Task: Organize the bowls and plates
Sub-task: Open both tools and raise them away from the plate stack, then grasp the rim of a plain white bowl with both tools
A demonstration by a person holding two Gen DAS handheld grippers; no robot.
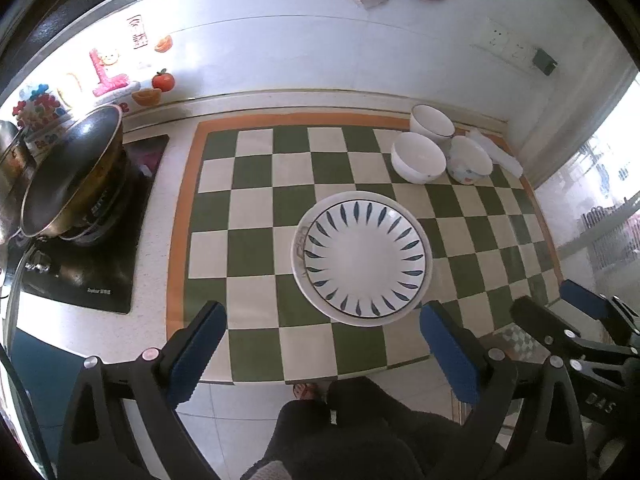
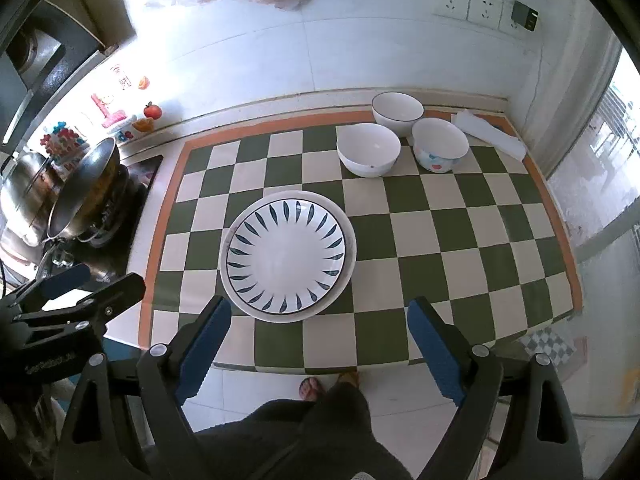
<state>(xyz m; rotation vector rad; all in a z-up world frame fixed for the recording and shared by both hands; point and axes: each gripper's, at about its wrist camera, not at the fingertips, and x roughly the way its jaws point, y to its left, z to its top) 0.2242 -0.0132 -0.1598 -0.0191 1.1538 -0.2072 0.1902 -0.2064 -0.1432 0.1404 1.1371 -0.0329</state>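
Note:
A white plate with a ring of blue leaf marks [image 1: 362, 258] [image 2: 286, 252] lies stacked on a larger white plate [image 1: 298, 248] in the middle of the checkered mat [image 1: 256, 208]. Three white bowls stand apart at the back right: one with a dark rim [image 1: 432, 122] [image 2: 397, 110], a plain one [image 1: 418, 158] [image 2: 368, 152], and one with coloured spots [image 1: 469, 160] [image 2: 440, 146]. My left gripper [image 1: 322, 312] [image 2: 108, 276] hovers open above the counter's front edge, holding nothing. My right gripper [image 2: 320, 305] [image 1: 548, 296] is open beside it, also holding nothing.
A metal wok [image 1: 72, 172] [image 2: 84, 184] sits on the black stove at the left. A folded white cloth [image 1: 496, 152] [image 2: 488, 132] lies behind the bowls by the wall. Wall sockets [image 2: 468, 2] are above. A person's legs and sandalled feet [image 2: 316, 388] stand below the counter edge.

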